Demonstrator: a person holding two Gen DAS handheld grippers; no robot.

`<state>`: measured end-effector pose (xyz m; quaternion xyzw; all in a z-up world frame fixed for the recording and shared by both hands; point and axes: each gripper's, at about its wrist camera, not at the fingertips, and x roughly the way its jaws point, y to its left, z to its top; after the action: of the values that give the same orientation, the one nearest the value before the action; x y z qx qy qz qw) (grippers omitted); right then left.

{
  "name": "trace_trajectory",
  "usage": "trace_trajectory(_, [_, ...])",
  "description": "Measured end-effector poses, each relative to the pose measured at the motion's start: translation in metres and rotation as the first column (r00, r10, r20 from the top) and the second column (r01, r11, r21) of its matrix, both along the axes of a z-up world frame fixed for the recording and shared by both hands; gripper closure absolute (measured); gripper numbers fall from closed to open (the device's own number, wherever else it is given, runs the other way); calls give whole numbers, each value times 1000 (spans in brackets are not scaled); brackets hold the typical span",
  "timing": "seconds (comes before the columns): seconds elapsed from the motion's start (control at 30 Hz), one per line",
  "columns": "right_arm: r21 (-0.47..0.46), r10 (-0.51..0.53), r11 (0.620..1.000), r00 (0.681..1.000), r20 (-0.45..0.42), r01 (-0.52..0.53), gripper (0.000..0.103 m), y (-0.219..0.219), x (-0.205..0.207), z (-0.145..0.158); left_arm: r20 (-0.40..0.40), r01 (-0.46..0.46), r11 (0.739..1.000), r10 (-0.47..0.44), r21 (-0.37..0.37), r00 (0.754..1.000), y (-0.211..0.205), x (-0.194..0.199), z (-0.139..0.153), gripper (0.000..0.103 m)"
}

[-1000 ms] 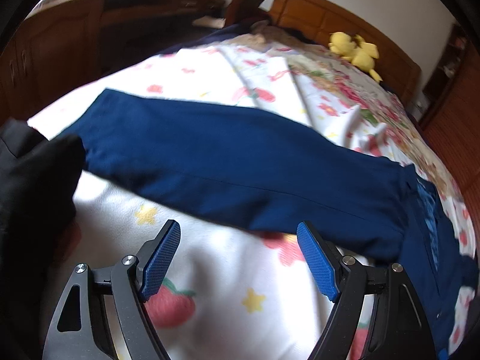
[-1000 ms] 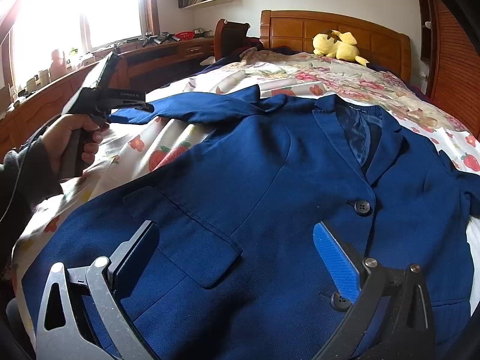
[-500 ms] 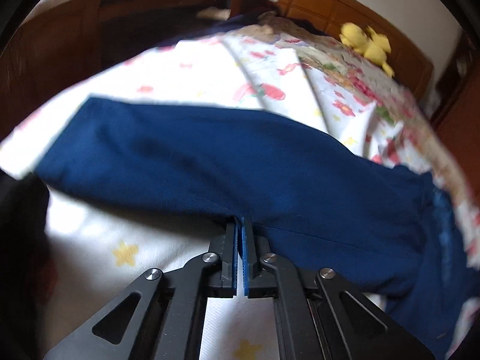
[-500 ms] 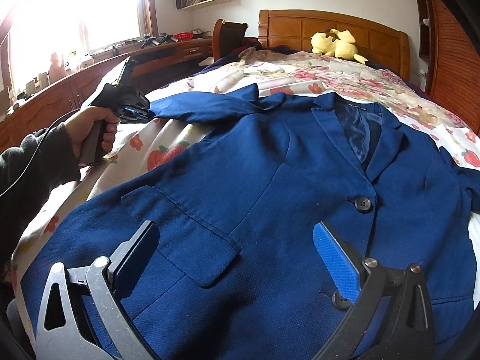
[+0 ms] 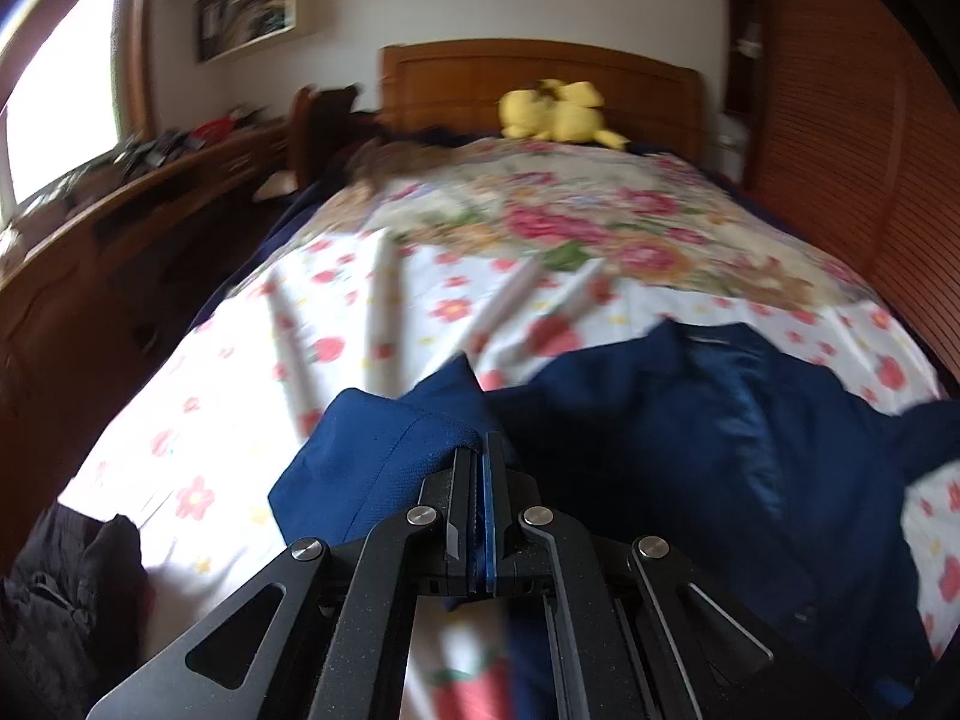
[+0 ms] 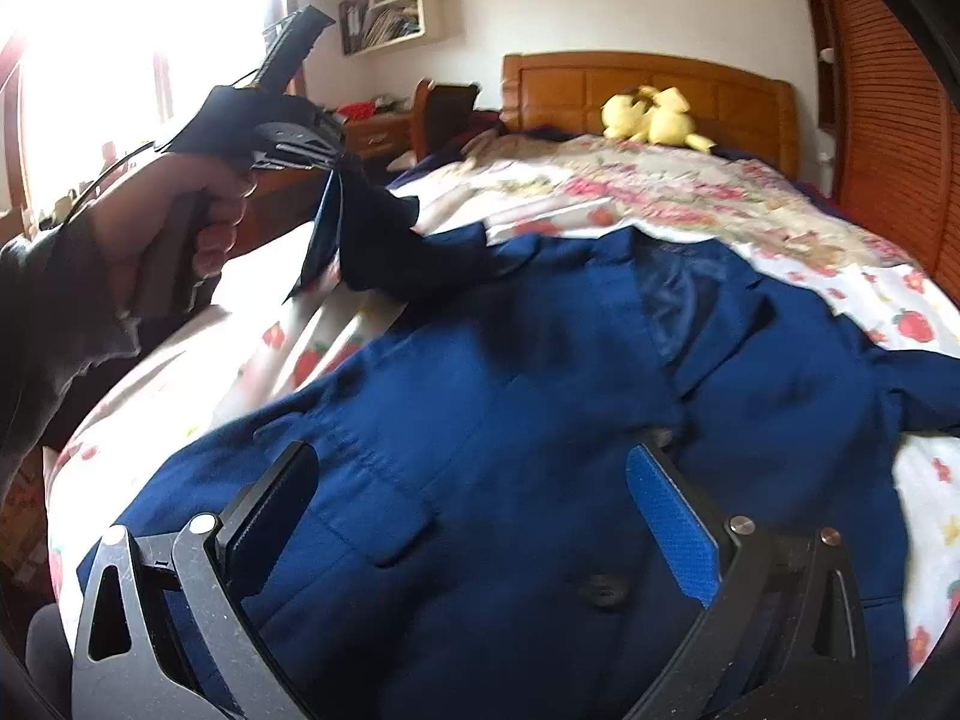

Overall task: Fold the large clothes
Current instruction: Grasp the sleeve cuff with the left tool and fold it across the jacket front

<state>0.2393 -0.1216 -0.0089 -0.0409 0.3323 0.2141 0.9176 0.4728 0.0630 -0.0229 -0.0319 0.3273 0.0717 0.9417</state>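
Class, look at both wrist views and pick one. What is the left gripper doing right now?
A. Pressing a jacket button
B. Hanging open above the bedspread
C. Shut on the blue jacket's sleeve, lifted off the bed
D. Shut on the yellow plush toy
C: the left gripper is shut on the sleeve of the blue jacket, lifted off the bed.

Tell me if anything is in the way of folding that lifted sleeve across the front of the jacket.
Nothing visible. The left gripper holds the sleeve raised, the jacket front lies bare, and the right gripper hovers open over the hem, not the chest.
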Motion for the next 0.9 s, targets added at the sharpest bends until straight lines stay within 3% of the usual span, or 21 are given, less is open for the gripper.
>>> trace_trajectory(0.17, [41,-50,998,998,31,49,0,-30,-2,22,7,92,995,-92,27,996,-35,-27,9,102])
trace_trajectory(0.37, [55,-88,995,994,60,85,0,-49,2,39,-44,136,989,-134,59,990,-36,-52,-1,101])
trace_trajectory(0.47, [51,-96,994,993,63,93,0,-55,3,40,-78,145,988,-141,57,987,-40,-63,-4,92])
trace_trajectory(0.63, [47,-100,994,993,55,98,0,-58,5,36,-83,169,985,-167,20,982,-28,-92,-8,62])
trace_trajectory(0.77, [44,-97,995,994,47,95,0,-58,6,32,-66,163,986,-165,-29,984,-7,-118,-11,53])
trace_trajectory(0.9, [45,-89,995,996,31,87,0,-54,9,26,-71,129,992,-130,-16,989,5,-128,-23,50])
